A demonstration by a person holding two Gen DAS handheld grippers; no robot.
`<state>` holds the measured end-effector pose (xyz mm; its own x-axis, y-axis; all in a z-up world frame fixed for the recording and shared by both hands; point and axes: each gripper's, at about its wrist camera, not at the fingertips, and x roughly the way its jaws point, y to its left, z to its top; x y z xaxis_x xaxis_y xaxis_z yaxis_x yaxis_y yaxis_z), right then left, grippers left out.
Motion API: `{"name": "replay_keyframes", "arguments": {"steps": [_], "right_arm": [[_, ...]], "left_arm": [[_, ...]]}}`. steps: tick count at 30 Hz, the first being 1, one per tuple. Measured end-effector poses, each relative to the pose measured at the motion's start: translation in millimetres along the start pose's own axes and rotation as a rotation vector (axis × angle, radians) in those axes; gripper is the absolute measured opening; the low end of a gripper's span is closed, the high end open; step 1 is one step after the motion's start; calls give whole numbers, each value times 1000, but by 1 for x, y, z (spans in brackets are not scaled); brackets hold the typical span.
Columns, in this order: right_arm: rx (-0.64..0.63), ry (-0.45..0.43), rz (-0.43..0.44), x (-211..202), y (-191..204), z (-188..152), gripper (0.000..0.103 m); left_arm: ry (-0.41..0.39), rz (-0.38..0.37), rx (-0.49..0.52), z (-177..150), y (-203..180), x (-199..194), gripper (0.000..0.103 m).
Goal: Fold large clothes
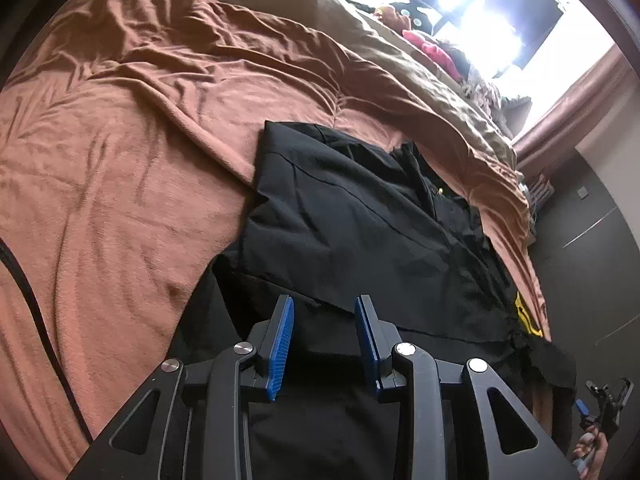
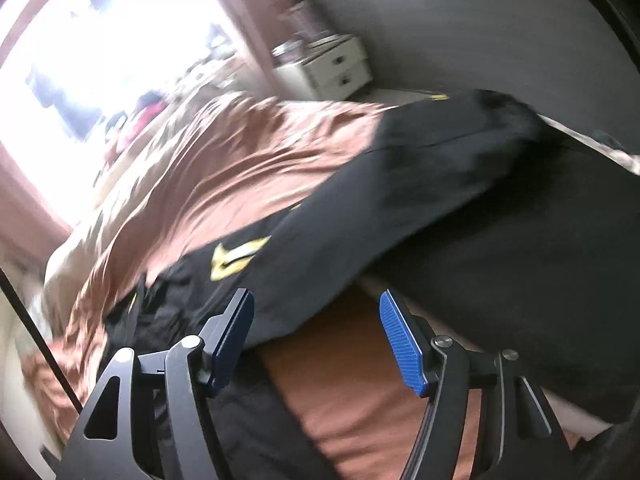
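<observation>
A large black garment (image 1: 360, 220) with a yellow print (image 1: 527, 318) lies partly folded on a brown bedspread (image 1: 140, 140). My left gripper (image 1: 324, 312) is open and empty just above its near part. In the blurred right wrist view the same garment (image 2: 360, 208) hangs over the bed's edge, its yellow print (image 2: 236, 258) showing. My right gripper (image 2: 316, 312) is open wide and empty beside the garment's hanging edge. The right gripper also shows small at the lower right of the left wrist view (image 1: 600, 404).
An olive blanket (image 1: 360, 40) and a heap of coloured clothes (image 1: 432, 48) lie at the bed's far side under a bright window (image 1: 500, 8). A white drawer unit (image 2: 332, 68) stands by the wall. A black cable (image 1: 36, 320) crosses the bedspread at left.
</observation>
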<state>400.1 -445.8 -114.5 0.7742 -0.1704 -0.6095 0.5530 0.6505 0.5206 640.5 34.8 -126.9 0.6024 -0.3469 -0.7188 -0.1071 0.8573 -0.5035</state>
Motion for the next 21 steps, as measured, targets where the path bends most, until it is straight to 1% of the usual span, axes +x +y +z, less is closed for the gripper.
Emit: {"name": "replay_keyframes", "arguments": {"steps": [2,6,10,11,12,13,14,15,16,17,18,21], "right_arm": [[48,-19,-13,-1,-19,2,64],[122,-50,-6,7,-32,2,63],[171,-65,2,22,-39,1,53],[187,-65,2,28,-40,1,48],[203,-61,3,34,-41,1,41],[220,-57,4,38,-44,1,39],[240,-55,5,41,-45,1,34],[254,-60,4,43,-46,2,26],[254,-62,3,46,-46,4,21],[249,-65,3,46,-46,6,10],[240,-74,4,45,-43,8,4],[183,-119,15,30,-31,15,0]], "left_arm": [[6,5,6,-1,-2,3,34],[19,20,24,-3,-5,8,34],[22,28,10,-4,0,9,34],[20,29,6,-4,2,9,34],[18,31,2,-3,3,8,34],[13,34,-6,-2,6,7,34],[10,35,-11,-2,7,6,34],[7,34,-17,-1,9,5,34],[5,33,-23,-1,11,5,34],[5,34,-29,-1,12,5,34],[5,33,-32,-1,12,5,34],[8,26,-37,-1,12,5,34]]}}
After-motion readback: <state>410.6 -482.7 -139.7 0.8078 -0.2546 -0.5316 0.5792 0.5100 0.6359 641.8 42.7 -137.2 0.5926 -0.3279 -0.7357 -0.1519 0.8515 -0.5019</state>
